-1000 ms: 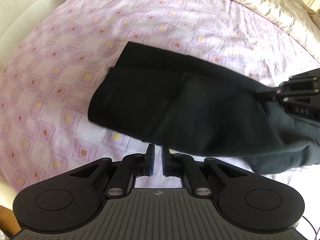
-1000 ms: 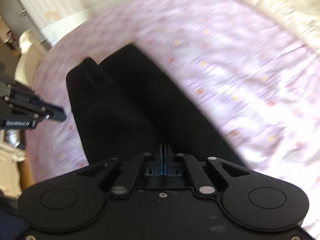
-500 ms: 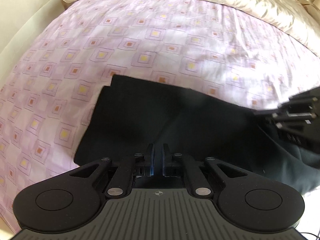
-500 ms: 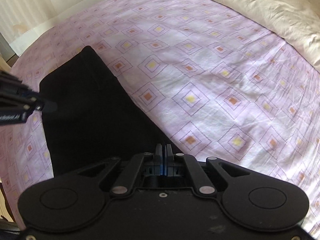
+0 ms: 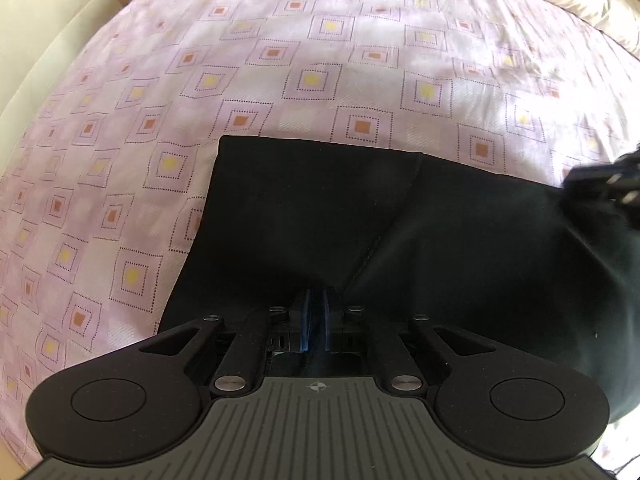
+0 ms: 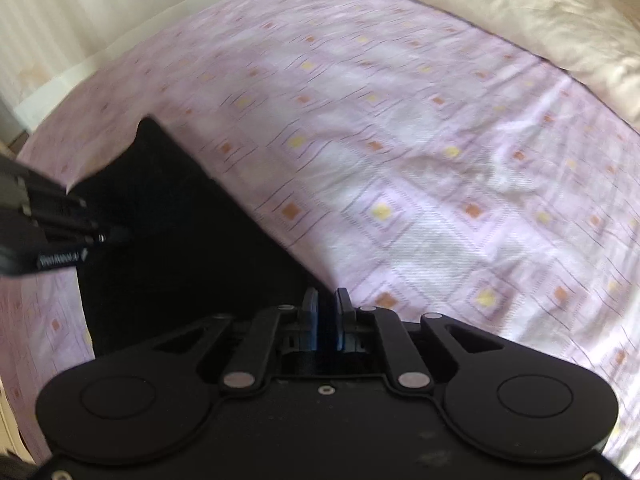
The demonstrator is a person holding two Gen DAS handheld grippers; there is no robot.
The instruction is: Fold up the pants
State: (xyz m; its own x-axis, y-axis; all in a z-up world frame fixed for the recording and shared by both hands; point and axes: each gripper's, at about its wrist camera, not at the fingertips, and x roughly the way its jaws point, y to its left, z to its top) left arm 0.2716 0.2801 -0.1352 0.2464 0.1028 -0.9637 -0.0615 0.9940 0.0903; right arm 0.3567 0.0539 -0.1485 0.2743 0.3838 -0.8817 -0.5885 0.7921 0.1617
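Note:
Black pants lie folded on the pink patterned bedsheet. My left gripper sits low at their near edge, jaws nearly together with black cloth between the blue pads. In the right wrist view the pants stretch from the left toward my right gripper. Its jaws stand slightly apart, a narrow gap between the pads, at the pants' near edge. Each gripper shows in the other's view: the right one at the right edge, the left one at the left edge.
A cream duvet lies along the far side of the bed. A pale wall and the bed's white edge run on the left. The bare sheet spreads beyond the pants.
Both grippers moved down and forward with the pants, laying the cloth flat on the sheet. The right gripper's jaws, shut before, now stand slightly apart.

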